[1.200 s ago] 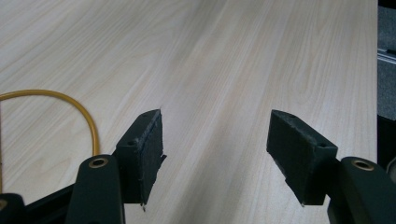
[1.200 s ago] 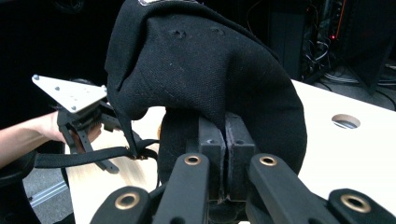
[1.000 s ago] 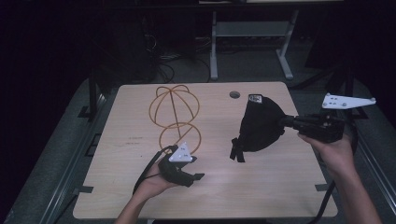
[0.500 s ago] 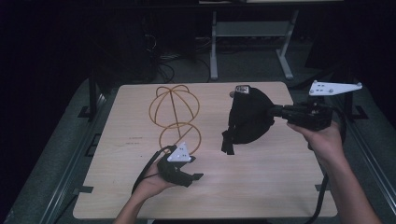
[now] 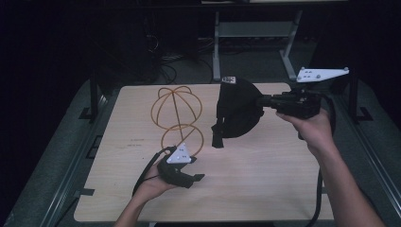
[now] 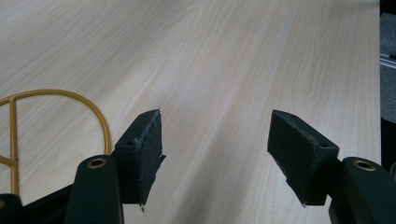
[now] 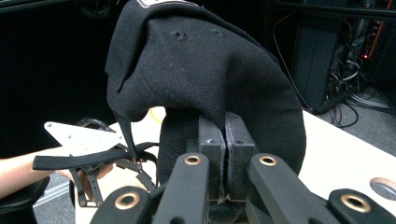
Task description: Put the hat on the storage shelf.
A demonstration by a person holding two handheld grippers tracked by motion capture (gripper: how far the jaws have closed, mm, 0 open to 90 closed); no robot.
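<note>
Holding: we carry a black cap [image 5: 239,108] in the right hand-held gripper [image 5: 265,100], lifted clear above the desk [image 5: 265,184] toward its far right part.
Cap, feel: we judge it light and soft; the cloth crown sags and folds where it hangs, and its strap [image 7: 79,159] dangles loose below.
Cap, where to hold: we judge the stiffer edge, where the jaws already bite, the surest place, since the limp crown would bunch and slip.
Right hand-held gripper: in the right gripper view its jaws are pressed together on a fold of the cap's cloth [image 7: 219,140], with no gap between the pads.
Left hand-held gripper: our left hand-held gripper [image 5: 191,172] sits low near the desk's near-left part, jaws spread wide with nothing between them [image 6: 215,149]; bare wood shows in the gap.
Wire stand: a gold wire stand [image 5: 176,113] rises at the far middle of the desk, between the two hands; its ring base [image 6: 56,121] lies just beside the left jaw, apart from it as far as we can tell.
Risk: we judge the hanging strap could snag on the wire.
</note>
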